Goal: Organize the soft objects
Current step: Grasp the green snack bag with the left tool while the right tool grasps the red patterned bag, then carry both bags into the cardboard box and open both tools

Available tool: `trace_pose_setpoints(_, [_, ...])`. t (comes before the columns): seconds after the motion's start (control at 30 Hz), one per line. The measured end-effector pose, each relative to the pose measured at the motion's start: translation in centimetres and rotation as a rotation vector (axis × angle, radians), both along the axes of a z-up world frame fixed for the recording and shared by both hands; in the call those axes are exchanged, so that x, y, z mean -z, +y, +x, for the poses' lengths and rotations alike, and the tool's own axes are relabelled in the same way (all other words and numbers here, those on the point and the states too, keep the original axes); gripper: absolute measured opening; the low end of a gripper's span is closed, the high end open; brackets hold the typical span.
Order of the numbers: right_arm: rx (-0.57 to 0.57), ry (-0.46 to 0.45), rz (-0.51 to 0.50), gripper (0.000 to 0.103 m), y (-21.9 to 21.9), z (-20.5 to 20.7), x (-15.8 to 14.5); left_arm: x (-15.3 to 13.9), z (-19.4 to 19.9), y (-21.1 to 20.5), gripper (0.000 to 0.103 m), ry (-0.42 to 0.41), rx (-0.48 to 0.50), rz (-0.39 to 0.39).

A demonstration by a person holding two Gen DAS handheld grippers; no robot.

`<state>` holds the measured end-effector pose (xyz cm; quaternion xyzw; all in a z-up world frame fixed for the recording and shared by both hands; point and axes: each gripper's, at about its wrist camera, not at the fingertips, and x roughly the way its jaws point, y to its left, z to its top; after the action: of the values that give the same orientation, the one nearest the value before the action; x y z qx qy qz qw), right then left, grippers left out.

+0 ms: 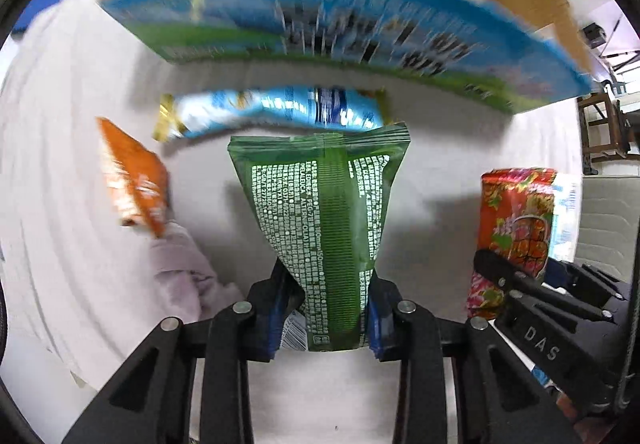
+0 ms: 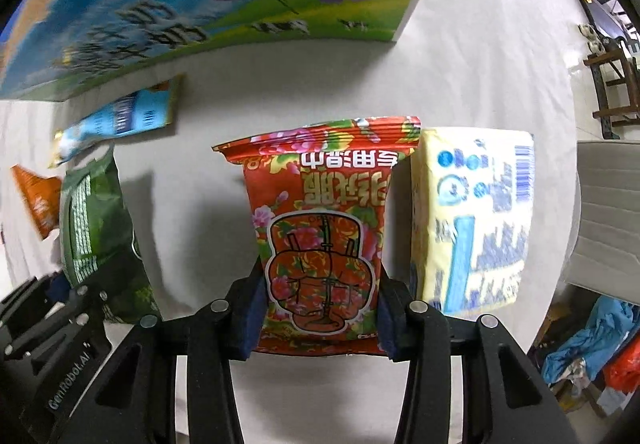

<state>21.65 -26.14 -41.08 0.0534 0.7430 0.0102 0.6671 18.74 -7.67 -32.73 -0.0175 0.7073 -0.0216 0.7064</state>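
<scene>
Left gripper clamps green pack – long axis forward; right gripper clamps red pack likewise.

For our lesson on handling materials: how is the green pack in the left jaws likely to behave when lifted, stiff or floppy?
The green pack probably bends rather than holds shape: its sides pinch inward where the left gripper squeezes it. It likely feels light, since it stands out unsupported. The glossy film may be somewhat slippery.

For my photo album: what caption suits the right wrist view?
Right gripper clamps a red pack, a yellow pack beside it, a carton beyond.
</scene>
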Motion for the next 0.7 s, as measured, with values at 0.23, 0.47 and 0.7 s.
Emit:
trace_pose_setpoints(0.23, [-0.015, -0.086, 0.083, 0.047, 0.5, -0.8, -5.5, -7.8, 0.2, -1.0, 0.029, -0.138, 0.023, -0.016])
trace_pose_setpoints(0.47, [-0.003, -0.217, 0.123, 0.047, 0.5, 1.2, -12.7, -14.9, 3.3, -1.2, 0.029, -0.269, 0.064, -0.079])
trace_pose_setpoints(0.7, [0.025, -0.328, 0.111, 0.047, 0.1, 5.9, -17.2, -17.0, 9.8, -1.1, 0.029, -0.307, 0.115, -0.130])
